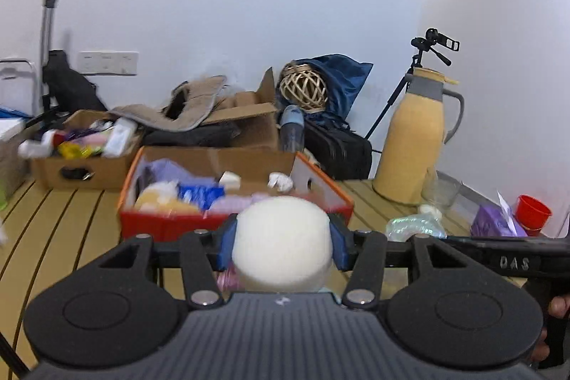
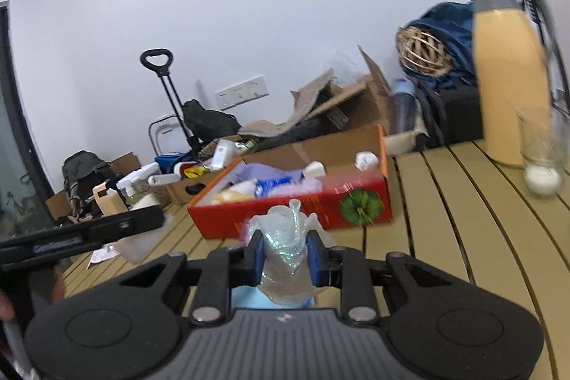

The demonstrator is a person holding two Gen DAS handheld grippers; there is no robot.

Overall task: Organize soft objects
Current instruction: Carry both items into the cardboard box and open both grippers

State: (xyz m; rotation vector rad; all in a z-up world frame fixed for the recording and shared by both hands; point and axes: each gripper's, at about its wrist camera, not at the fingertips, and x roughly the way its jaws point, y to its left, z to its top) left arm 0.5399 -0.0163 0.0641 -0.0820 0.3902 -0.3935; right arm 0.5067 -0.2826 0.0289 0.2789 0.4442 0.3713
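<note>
My left gripper (image 1: 281,246) is shut on a white round sponge (image 1: 281,241) and holds it above the table, just in front of the red cardboard box (image 1: 171,225). The box holds several soft items, purple, yellow, blue and white. My right gripper (image 2: 285,255) is shut on a crumpled clear plastic bag (image 2: 285,248) with a shimmering sheen, a little short of the same red box (image 2: 313,202). The bag and right gripper also show in the left wrist view (image 1: 413,225), at the right.
A tan thermos jug (image 1: 413,145) and a glass (image 2: 543,166) stand on the slatted yellow table (image 2: 463,237). A red cup (image 1: 532,212) and a purple bag (image 1: 493,223) lie at right. Brown boxes of clutter (image 1: 82,145), a wicker ball (image 1: 302,88) and a tripod (image 1: 420,73) stand behind.
</note>
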